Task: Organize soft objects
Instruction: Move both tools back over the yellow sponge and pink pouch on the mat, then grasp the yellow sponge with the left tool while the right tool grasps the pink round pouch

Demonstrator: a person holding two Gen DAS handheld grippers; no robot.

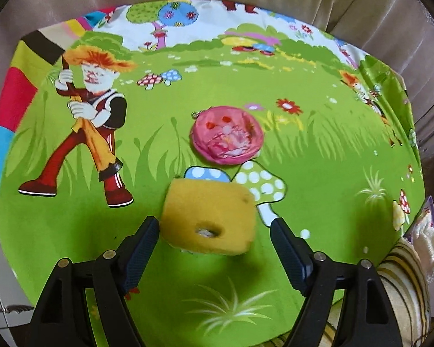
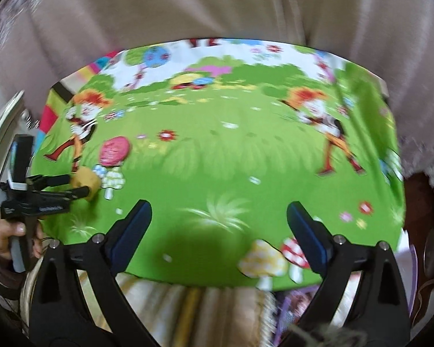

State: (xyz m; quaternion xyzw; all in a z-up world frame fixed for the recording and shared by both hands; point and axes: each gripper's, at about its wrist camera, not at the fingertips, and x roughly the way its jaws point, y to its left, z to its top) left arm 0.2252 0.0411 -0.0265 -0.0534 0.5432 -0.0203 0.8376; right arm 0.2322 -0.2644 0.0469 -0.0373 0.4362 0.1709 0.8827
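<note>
The left tool [image 1: 214, 231] stands wide open around a yellow sponge [image 1: 208, 219]. Its left finger [image 1: 141, 240] touches or nearly touches the sponge's edge, while the right finger stays clear of it, so nothing is gripped. The sponge, with a hole in its near face, sits on a green cartoon-print cloth [image 1: 318, 159] over the table, partly covering a printed mushroom. Just beyond it lies a round pink pouch [image 1: 227, 133], apart from the sponge. At the near right edge are striped fabric [image 1: 405, 283] and a white fluffy item [image 1: 428, 240].

The right tool [image 2: 220, 231] is also wide open and holds nothing, above the cloth's near edge. In its blurred view, the left tool [image 2: 78, 186], sponge [image 2: 86, 183] and pouch [image 2: 114, 150] appear far left.
</note>
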